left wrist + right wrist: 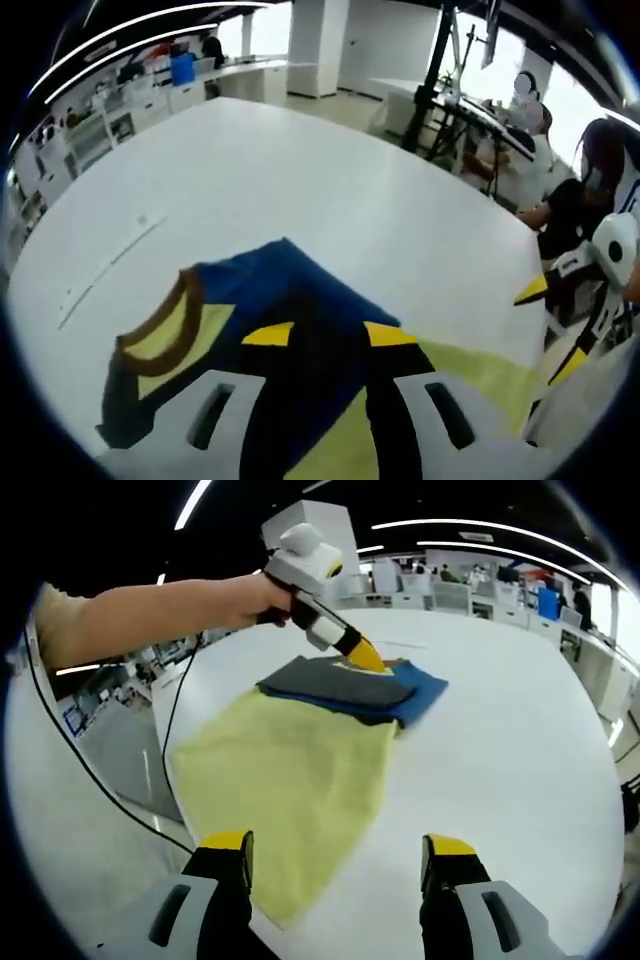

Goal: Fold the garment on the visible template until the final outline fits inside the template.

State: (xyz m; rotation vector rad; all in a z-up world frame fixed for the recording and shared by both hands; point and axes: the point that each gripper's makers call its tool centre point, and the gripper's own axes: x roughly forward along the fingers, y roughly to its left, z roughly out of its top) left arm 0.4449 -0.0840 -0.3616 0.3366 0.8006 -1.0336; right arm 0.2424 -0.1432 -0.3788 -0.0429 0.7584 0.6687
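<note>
A garment [290, 275] in blue, yellow-green and dark grey, with a brown collar [165, 325], lies partly folded on the white table [300, 170]. In the right gripper view its dark upper part [345, 685] is folded over the blue. The yellow-green body [290, 770] spreads toward the table edge. My left gripper [329, 333] has its jaws partly apart, tips down over the dark layer. It is seen again as the left gripper [365, 658], held by a hand, touching the collar end. My right gripper [338, 845] is open above the yellow-green hem, and the right gripper [550, 328] shows at the right.
Faint line marks [105, 270] run across the table left of the garment. Bare tabletop [520, 760] stretches right of the garment. People [570, 200] sit past the table's far right edge. Desks and shelves [150, 95] line the back. A cable [170, 730] hangs off the table edge.
</note>
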